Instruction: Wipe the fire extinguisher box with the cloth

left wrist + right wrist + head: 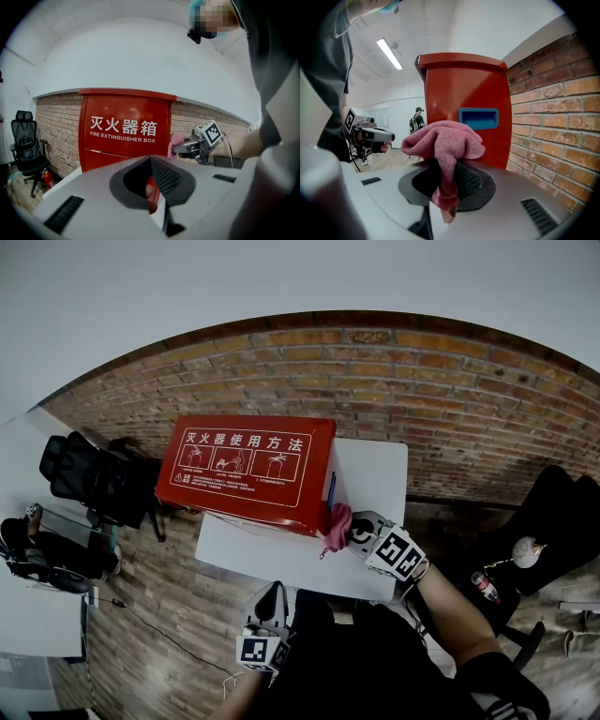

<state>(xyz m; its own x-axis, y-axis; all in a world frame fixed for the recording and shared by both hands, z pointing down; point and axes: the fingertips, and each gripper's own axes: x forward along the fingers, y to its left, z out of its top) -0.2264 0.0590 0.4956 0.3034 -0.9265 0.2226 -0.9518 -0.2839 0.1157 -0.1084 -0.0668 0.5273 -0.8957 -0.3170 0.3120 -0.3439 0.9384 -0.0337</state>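
Note:
The red fire extinguisher box [246, 470] stands on a white table [375, 474] against a brick wall. My right gripper [354, 531] is shut on a pink cloth [337, 526], held close to the box's right side, just below its blue handle recess [478, 117]. In the right gripper view the cloth [443, 140] bunches over the jaws and hangs down between them. My left gripper [273, 599] hangs low in front of the table, away from the box, jaws shut with nothing in them. From the left gripper view the box front [124, 131] and the right gripper [180, 149] show.
A black office chair [89, 474] stands left of the table, with a small red extinguisher [46, 178] on the floor beside it. The brick wall [422, 390] runs behind. A dark seat [553, 521] and a bottle [485, 587] are at the right. A person [416, 123] stands far off.

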